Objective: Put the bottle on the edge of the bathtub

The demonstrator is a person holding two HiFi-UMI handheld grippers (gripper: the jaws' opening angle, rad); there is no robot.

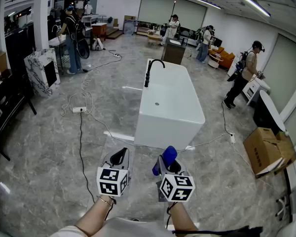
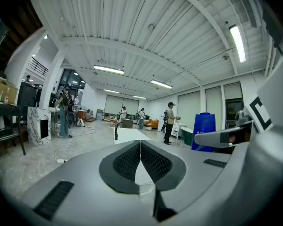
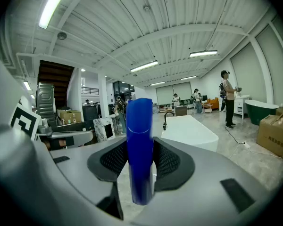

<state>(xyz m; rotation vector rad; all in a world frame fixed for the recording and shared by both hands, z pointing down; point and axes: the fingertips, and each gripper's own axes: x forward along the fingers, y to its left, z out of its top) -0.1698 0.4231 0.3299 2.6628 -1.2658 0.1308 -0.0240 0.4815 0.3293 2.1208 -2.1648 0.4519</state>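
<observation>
Blue bottle [image 3: 139, 149], white bathtub [image 1: 170, 102] (black tap [image 1: 152, 71]), grey marbled floor [image 1: 54, 147]

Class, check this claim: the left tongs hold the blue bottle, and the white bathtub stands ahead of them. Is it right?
No: the right tongs hold the blue bottle, as the right gripper view shows; the left tongs are shut and empty. The white bathtub does stand ahead.

Floor: grey marbled tiles [image 1: 44, 147] are gleaming.
Ceiling: long strip lights [image 1: 249, 2] are glowing.
Far wall: pale window blinds [image 1: 160, 8] are hanging down.
Right side: a cardboard box [image 1: 264, 149] is sitting on the floor.
</observation>
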